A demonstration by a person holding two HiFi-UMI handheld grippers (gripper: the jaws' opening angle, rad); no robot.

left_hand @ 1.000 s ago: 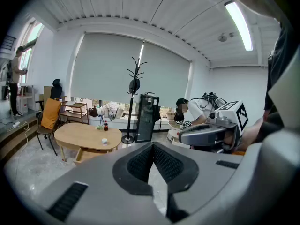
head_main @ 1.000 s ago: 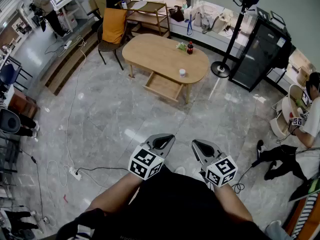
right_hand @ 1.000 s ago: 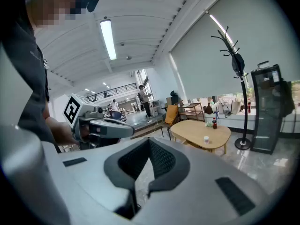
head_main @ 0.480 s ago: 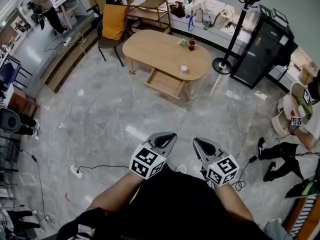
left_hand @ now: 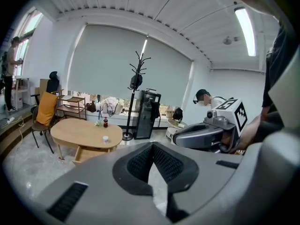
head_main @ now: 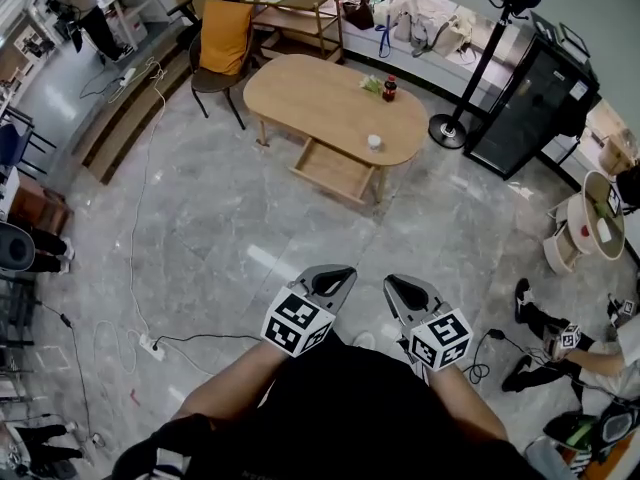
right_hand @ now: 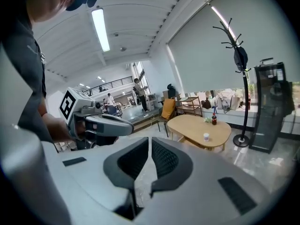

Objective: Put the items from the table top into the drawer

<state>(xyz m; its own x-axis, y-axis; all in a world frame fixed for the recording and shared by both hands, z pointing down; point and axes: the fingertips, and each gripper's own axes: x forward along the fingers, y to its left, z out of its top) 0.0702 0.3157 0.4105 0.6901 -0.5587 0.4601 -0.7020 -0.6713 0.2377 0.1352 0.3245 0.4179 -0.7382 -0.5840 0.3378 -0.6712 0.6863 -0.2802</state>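
Items: a dark bottle [head_main: 390, 89] and a small green thing [head_main: 371, 85] stand side by side near the far edge of the table [head_main: 310, 98]. A white cup [head_main: 374, 143] stands near its near edge.
Drawer [head_main: 328, 171]: pulled out under the table's near side, just left of the cup.
Left claw [head_main: 338, 273]: clenched, pads meeting at the tips with nothing between them. It is held low in front of the person's body, aimed at the table and well apart from it.
Right claw [head_main: 395, 283]: clenched and empty too, level with the left one and just beside it.
Since a second ago: bottle, green thing and cup sit where they were on the table, and the drawer is as far out as before. Both claws keep their clenched state and their place in the head view.
Person on the floor [head_main: 600, 353]: earlier up by the round stand [head_main: 590, 223], now lower at the right edge.
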